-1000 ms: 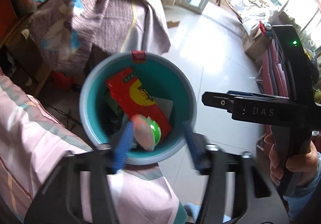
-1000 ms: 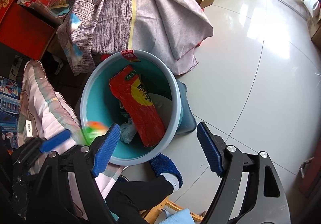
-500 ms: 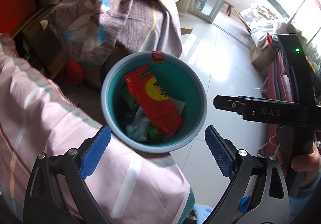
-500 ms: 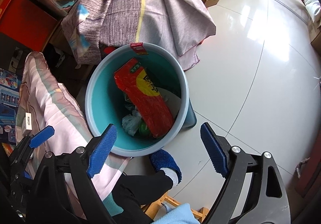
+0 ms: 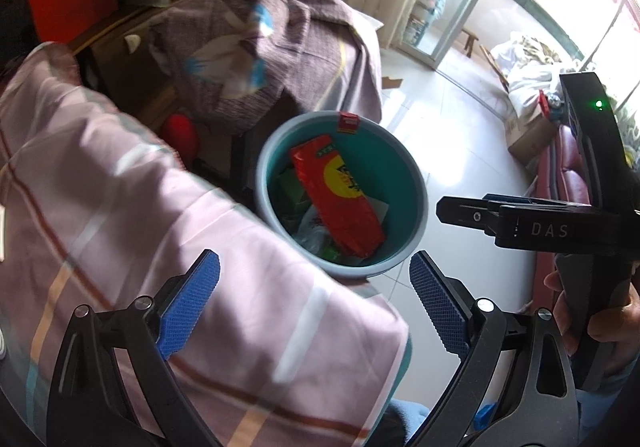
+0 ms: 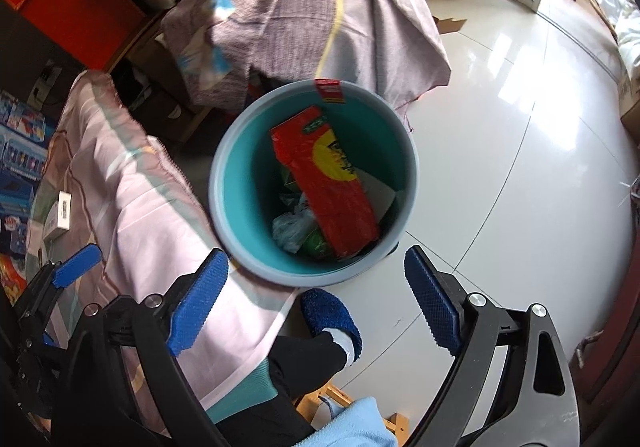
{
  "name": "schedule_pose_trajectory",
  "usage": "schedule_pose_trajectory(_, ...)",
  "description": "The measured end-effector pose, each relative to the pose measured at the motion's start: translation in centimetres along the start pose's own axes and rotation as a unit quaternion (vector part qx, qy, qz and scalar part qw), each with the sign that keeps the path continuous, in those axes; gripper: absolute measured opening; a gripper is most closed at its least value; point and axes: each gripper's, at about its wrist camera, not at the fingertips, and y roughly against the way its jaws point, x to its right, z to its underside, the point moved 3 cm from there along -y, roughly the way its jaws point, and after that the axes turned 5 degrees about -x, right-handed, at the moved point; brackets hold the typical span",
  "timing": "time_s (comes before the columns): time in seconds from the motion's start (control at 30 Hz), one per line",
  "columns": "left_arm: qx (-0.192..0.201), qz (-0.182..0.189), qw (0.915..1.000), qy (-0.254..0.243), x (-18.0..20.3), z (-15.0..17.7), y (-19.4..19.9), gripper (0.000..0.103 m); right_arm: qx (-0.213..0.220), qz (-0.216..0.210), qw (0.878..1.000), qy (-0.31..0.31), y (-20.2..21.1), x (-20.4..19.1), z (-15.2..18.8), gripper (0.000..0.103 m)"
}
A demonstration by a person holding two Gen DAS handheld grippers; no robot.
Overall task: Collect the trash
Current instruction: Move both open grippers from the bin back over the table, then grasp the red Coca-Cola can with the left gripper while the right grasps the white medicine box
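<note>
A teal trash bin [image 5: 416,207] [image 6: 224,183] stands on the floor beside a table under a pink striped cloth [image 5: 120,231] [image 6: 132,207]. Inside lie a red and yellow snack bag [image 5: 336,199] [image 6: 328,183], a crumpled clear plastic bag [image 6: 292,225] and green wrappers [image 6: 316,243]. My left gripper [image 5: 314,301] is open and empty, above the cloth, back from the bin. My right gripper [image 6: 316,299] is open and empty above the bin's near rim; it also shows in the left wrist view [image 5: 516,215].
A purple-grey cloth [image 6: 312,15] covers furniture behind the bin. White tiled floor [image 6: 520,167] spreads to the right. A foot in a blue slipper [image 6: 332,315] rests by the bin. A small white box [image 6: 60,211] lies on the pink cloth. Cardboard boxes [image 5: 528,131] stand far right.
One second ago the left gripper let a pink-green wrapper go over the bin; it now lies inside. The left gripper opened and pulled back over the cloth. The right gripper shifted slightly.
</note>
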Motion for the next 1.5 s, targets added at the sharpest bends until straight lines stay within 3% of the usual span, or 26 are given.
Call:
schedule_pose_trajectory(0.3,0.019,-0.018,0.9973,0.069,-6.0,3.1,3.2,0.098,-0.024,0.008,0.997,0.073,-1.3,-7.0,1.1,0.086)
schedule_pose_trajectory(0.6,0.028,-0.054,0.9854,0.159,-14.0,8.1,5.9,0.098,-0.03,0.0,0.983,0.182,-2.5,-15.8,1.7,0.086)
schedule_pose_trajectory(0.67,0.03,-0.065,0.9774,0.199,-16.7,9.4,6.6,0.098,-0.029,0.002,0.973,0.229,-3.0,-18.6,1.9,0.086)
schedule_pose_trajectory(0.77,0.034,-0.078,0.9579,0.274,-21.3,11.3,7.8,0.098,-0.031,0.01,0.958,0.284,-3.8,-22.6,1.8,0.086)
schedule_pose_trajectory(0.83,0.038,-0.079,0.9393,0.332,-24.5,12.5,8.7,0.098,-0.039,0.011,0.948,0.316,-4.5,-25.5,1.6,0.086)
schedule_pose_trajectory(0.9,0.048,-0.074,0.9146,0.395,-27.9,13.8,9.8,0.098,-0.052,0.004,0.94,0.338,-5.3,-27.9,1.4,0.086)
schedule_pose_trajectory(1.0,0.065,-0.07,0.8852,0.455,-31.5,15.2,11.3,0.098,-0.071,-0.005,0.926,0.371,-6.5,-31.7,1.1,0.086)
schedule_pose_trajectory(1.13,0.077,-0.076,0.8612,0.497,-34.7,15.5,12.6,0.098,-0.086,-0.004,0.903,0.42,-8.4,-36.5,0.8,0.086)
schedule_pose_trajectory(1.23,0.075,-0.08,0.847,0.52,-36.4,15.1,12.4,0.098,-0.092,-0.001,0.889,0.449,-9.8,-39.0,0.4,0.086)
schedule_pose_trajectory(1.33,0.066,-0.088,0.8387,0.533,-37.6,14.9,11.6,0.098,-0.094,0.002,0.877,0.471,-11.1,-41.0,-0.2,0.086)
schedule_pose_trajectory(1.43,0.056,-0.108,0.8363,0.535,-38.4,14.8,10.6,0.098,-0.092,0.002,0.867,0.489,-12.1,-43.1,-1.0,0.086)
schedule_pose_trajectory(1.5,0.043,-0.118,0.8406,0.527,-39.1,14.6,9.9,0.098,-0.094,0.0,0.863,0.497,-12.7,-44.2,-1.5,0.086)
